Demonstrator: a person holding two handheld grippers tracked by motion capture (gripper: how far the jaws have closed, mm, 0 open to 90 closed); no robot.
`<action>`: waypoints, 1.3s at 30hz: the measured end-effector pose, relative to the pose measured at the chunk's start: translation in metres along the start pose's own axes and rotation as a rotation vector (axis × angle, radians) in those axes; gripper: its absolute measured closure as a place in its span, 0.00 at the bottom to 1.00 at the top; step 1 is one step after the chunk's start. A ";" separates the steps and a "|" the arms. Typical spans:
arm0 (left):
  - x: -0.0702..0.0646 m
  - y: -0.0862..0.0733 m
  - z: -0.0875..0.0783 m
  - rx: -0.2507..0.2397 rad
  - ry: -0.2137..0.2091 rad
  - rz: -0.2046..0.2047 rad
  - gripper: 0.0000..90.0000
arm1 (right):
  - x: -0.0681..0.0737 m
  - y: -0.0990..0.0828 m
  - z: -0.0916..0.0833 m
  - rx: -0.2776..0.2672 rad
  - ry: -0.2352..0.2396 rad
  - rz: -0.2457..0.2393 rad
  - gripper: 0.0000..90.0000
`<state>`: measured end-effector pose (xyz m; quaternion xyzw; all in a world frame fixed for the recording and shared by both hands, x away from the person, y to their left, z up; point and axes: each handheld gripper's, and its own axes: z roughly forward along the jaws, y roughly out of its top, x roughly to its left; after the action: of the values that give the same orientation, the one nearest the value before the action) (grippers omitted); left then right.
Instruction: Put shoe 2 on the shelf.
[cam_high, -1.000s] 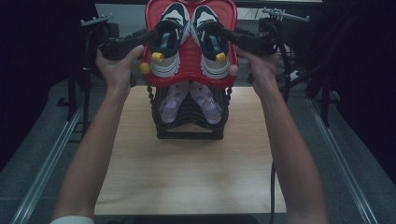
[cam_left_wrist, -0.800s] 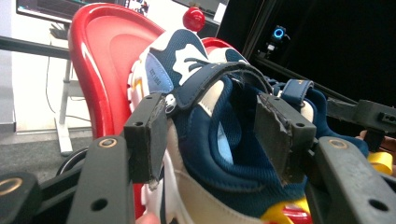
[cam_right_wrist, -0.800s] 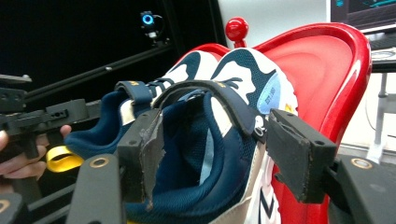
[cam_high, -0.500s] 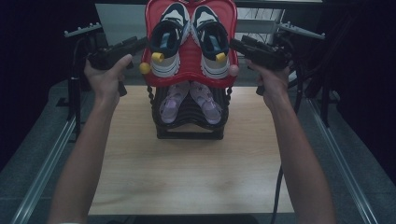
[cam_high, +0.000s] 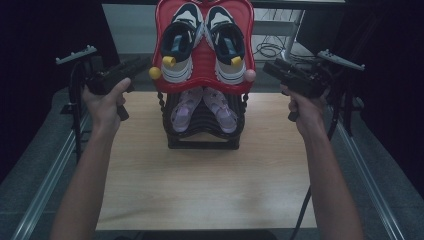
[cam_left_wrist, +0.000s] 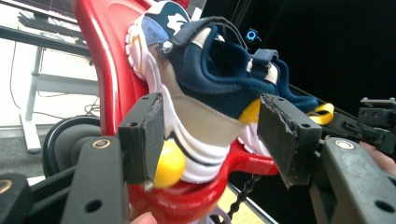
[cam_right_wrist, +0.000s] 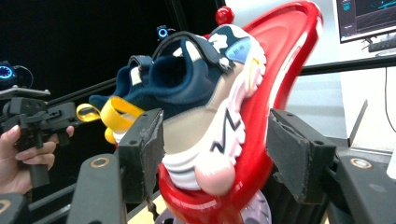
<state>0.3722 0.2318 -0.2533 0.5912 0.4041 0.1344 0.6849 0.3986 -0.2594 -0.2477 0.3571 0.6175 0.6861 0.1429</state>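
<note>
Shoe rack (cam_high: 202, 131) — black, tiered, standing near the far edge of the wooden tabletop (cam_high: 200, 185), about midway between its left and right edges. Top tier: red tray (cam_high: 202, 65), glossy, wavy-rimmed, tilted towards the person, with a yellow ball (cam_high: 155, 73) at its lower left corner and a pink ball (cam_high: 250, 75) at its lower right. On the tray, side by side, heels towards the person: left sneaker (cam_high: 180, 42) and right sneaker (cam_high: 227, 42), both navy, white and beige, each with a yellow heel loop; no brand name or lettering is readable on them. Lower tier: pair of lilac shoes (cam_high: 204, 109), partly under the tray. Left gripper (cam_high: 137, 64) — held off the tray's left side, near the yellow ball and not touching it; its jaws have just been opening and stand spread wide, nothing between the pads; in the left gripper view the pads (cam_left_wrist: 144, 135) frame the sneaker heel (cam_left_wrist: 205, 126) and yellow ball (cam_left_wrist: 169, 164) from a distance. Right gripper (cam_high: 270, 67) — held off the tray's right side, near the pink ball, clear of it; in the right gripper view its jaws stand wide apart, nothing pinched, framing the other sneaker (cam_right_wrist: 201, 93), the pink ball (cam_right_wrist: 215, 173) and the tray rim (cam_right_wrist: 275, 70). Both grippers hover above the tabletop, well apart from each other.
</note>
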 end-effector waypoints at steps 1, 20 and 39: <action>0.000 -0.002 -0.002 -0.001 0.002 0.005 0.46 | -0.002 -0.003 -0.002 -0.001 -0.001 0.001 0.42; 0.022 -0.098 -0.018 0.128 0.005 0.001 0.46 | -0.024 -0.091 -0.018 0.086 0.000 -0.002 0.42; 0.040 -0.189 -0.027 0.254 0.015 -0.032 0.46 | -0.034 -0.194 -0.022 0.205 -0.033 0.004 0.42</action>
<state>0.3231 0.2275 -0.4420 0.6657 0.4321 0.0757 0.6036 0.3604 -0.2596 -0.4418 0.3822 0.6815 0.6135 0.1144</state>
